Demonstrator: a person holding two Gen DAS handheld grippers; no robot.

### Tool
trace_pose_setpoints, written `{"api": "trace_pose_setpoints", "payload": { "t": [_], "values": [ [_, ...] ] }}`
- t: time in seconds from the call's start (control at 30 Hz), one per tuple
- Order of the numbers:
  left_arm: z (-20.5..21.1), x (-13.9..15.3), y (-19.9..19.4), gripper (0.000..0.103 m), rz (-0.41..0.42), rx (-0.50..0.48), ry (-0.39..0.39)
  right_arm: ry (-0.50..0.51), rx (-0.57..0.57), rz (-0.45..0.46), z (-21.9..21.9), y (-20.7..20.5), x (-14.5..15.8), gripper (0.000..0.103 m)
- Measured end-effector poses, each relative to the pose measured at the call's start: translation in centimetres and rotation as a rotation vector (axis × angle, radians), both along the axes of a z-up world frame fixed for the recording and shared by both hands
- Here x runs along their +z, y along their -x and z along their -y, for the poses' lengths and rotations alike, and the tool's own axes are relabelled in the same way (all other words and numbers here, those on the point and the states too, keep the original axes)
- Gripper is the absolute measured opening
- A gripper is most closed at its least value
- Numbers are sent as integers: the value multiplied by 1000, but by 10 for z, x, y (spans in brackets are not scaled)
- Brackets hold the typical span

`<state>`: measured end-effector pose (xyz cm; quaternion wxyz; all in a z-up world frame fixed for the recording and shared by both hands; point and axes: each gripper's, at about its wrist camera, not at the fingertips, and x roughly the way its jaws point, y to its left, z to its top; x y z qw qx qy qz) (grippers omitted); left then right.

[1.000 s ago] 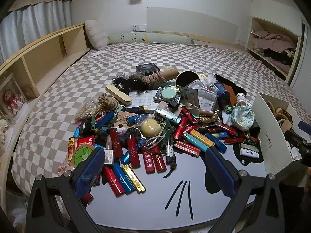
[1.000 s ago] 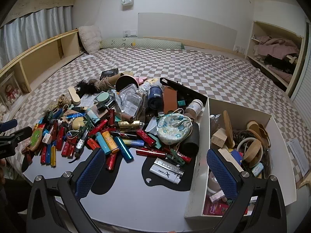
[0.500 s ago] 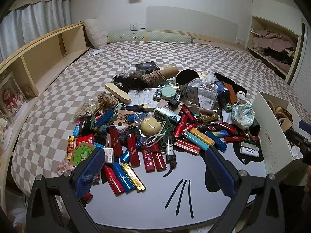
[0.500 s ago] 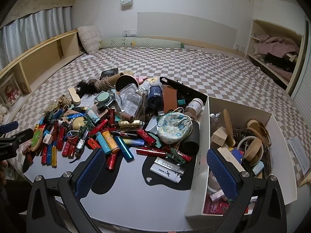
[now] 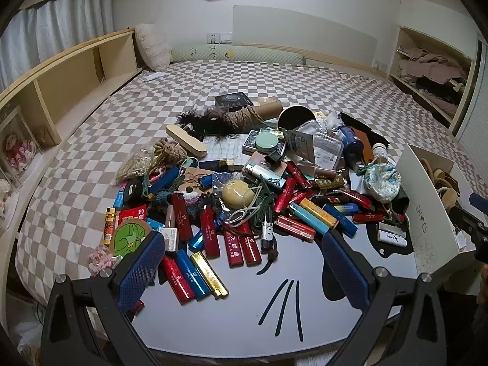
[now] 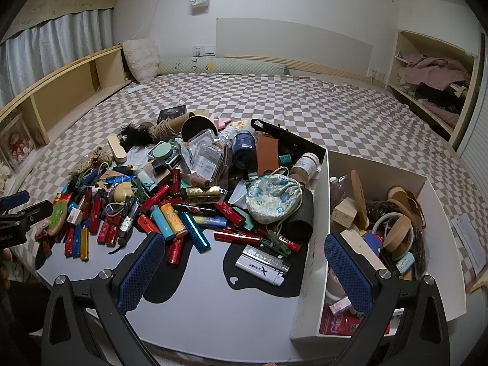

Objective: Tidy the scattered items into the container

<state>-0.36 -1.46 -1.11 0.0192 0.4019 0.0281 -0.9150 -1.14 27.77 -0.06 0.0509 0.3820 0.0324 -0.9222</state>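
Note:
A heap of scattered items, mostly red, blue and gold lighters (image 5: 235, 241) (image 6: 170, 216), lies on a white table (image 5: 213, 320) (image 6: 198, 305) standing on a checkered bed. A white box (image 6: 311, 262) (image 5: 427, 213) at the right holds several items. A floral pouch (image 6: 274, 198) (image 5: 382, 178) and a white X-King lighter (image 6: 262, 265) lie next to the box. My left gripper (image 5: 241, 270) is open and empty, above the table's front over the lighters. My right gripper (image 6: 244, 270) is open and empty, above the white lighter and the box's left wall.
A wooden shelf (image 5: 61, 85) runs along the bed's left side, and an open cupboard with clothes (image 6: 433, 76) stands at the right. A pillow (image 6: 141, 59) lies at the head of the bed. Black shapes are printed on the table (image 5: 283, 305).
Both views have shifted only slightly; the left gripper drew back a little from the heap. Both grippers stay open and empty, and nothing in the heap moved.

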Motion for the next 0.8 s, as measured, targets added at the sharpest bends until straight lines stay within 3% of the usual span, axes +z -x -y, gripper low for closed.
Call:
{"api": "trace_pose_setpoints", "payload": {
  "t": [0.3, 0.5, 0.8],
  "values": [
    [2, 2, -5, 103, -33, -1, -4, 13, -11, -32, -3, -2, 1, 103],
    [3, 10, -11, 103, -89, -11, -3, 77, -18, -219, -7, -15, 13, 103],
    [28, 22, -14, 103, -125, 43, -91, 51, -3, -170, 2, 0, 6, 103]
  ]
}}
